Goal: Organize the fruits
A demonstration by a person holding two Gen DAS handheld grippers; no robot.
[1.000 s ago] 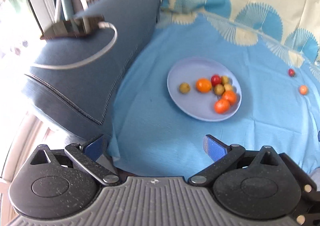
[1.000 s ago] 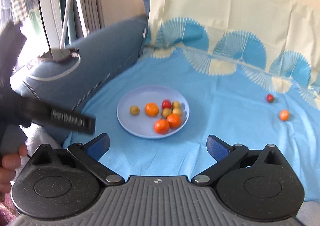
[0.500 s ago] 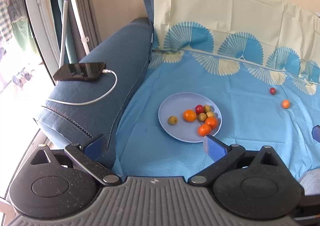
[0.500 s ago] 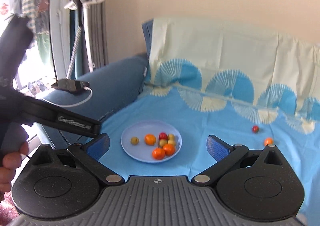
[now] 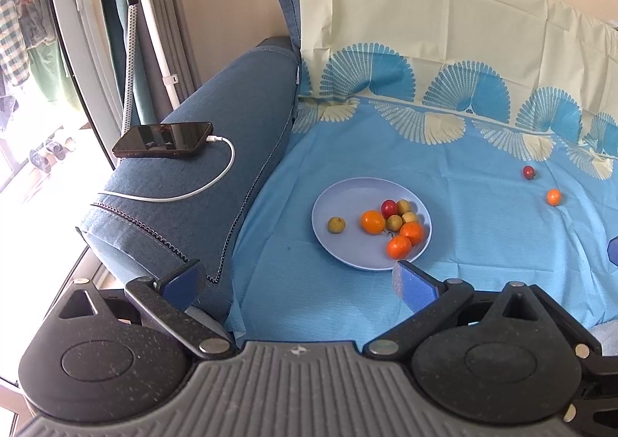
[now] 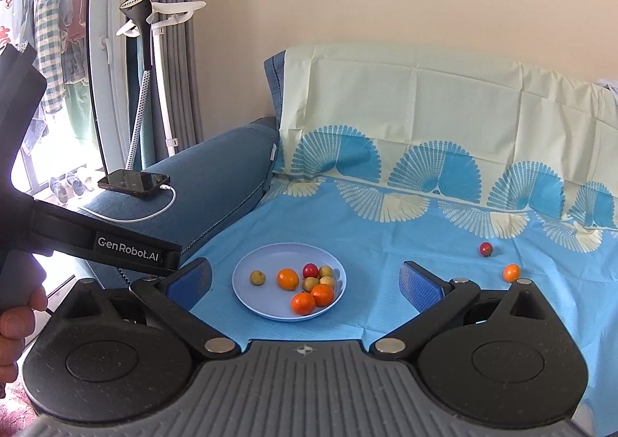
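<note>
**Fruit on sofa: stock check**

Plate (image 6: 247, 292) on blue sheet (image 6: 386, 236): 3 oranges, 1 red, 4 yellow-green fruits. Loose, well apart to the right: red fruit (image 6: 485, 248), small orange (image 6: 511, 272). Left hand-held gripper (image 5: 297, 278) & right hand-held gripper (image 6: 305, 278): both spread wide, nothing held, above sheet.

A pale-blue plate (image 6: 247, 292) holds 7 small fruits (image 6: 309, 286); a red fruit (image 6: 485, 248) and an orange fruit (image 6: 511, 272) lie apart.

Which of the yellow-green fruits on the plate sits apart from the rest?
The leftmost one, alone on the plate's left side. The other three yellow-green fruits are bunched at the right with the oranges and the red fruit.
</note>
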